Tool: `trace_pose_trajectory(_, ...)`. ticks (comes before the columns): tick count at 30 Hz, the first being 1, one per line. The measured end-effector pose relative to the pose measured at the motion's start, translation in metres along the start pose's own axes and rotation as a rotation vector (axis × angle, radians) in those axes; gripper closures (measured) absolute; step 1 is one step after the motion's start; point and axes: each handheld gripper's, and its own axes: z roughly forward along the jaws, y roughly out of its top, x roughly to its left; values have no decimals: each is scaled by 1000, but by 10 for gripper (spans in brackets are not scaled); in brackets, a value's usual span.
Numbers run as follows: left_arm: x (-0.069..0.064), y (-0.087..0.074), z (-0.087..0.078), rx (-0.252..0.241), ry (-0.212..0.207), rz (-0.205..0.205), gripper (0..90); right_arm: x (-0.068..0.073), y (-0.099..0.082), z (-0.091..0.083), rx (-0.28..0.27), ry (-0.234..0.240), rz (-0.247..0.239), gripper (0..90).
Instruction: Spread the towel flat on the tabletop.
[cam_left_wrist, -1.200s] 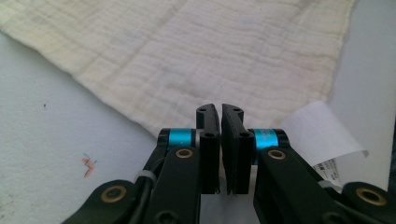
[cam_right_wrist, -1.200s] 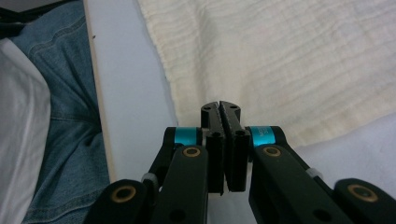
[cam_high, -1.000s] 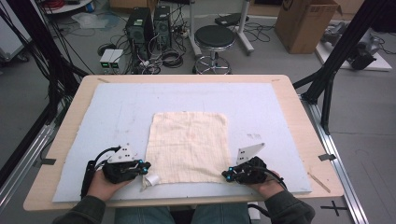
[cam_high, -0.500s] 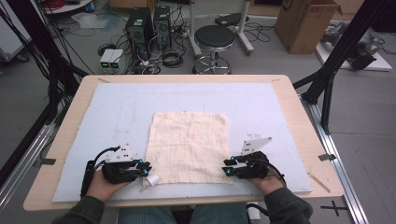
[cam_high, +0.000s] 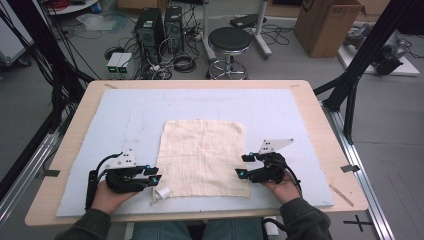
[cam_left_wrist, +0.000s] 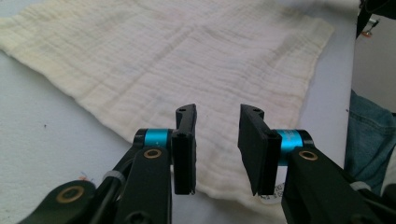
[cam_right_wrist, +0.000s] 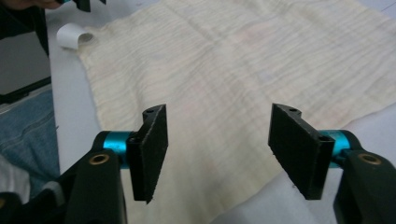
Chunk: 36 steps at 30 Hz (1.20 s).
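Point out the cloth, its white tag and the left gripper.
cloth (cam_high: 205, 155), high view, middle of the fabric
tag (cam_high: 162, 193), high view, curled white label at the near left corner
left gripper (cam_left_wrist: 217, 149), left gripper view, midway between its fingers

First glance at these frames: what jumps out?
A cream cloth lies spread flat in the middle of the pale blue mat. The left gripper and right gripper flank its near corners; their jaws have just been opening and stand apart over the cloth without pinching it. A small white tag curls at the near-left corner.

Black grippers (cam_high: 150, 176) with blue collars, brass screws; perhaps olive sleeves (cam_high: 305, 222).
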Motion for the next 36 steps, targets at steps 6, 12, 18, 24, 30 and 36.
trace_pose_trajectory(6,-1,5,0,-29,24,-17,573,-6,8,-1,-28,-10,38,284)
trace_pose_trajectory(12,1,9,2,-39,47,-25,521,-14,14,-2,-42,-33,51,259)
trace_pose_trajectory(18,2,10,3,-40,57,-26,498,-19,18,0,-49,-39,54,259)
trace_pose_trajectory(24,2,10,3,-33,67,-24,482,-22,22,6,-37,-39,47,260)
trace_pose_trajectory(30,3,11,3,-30,73,-21,472,-19,28,10,-35,-29,33,260)
trace_pose_trajectory(36,2,11,4,-25,79,-22,454,-20,29,14,-25,-28,29,260)
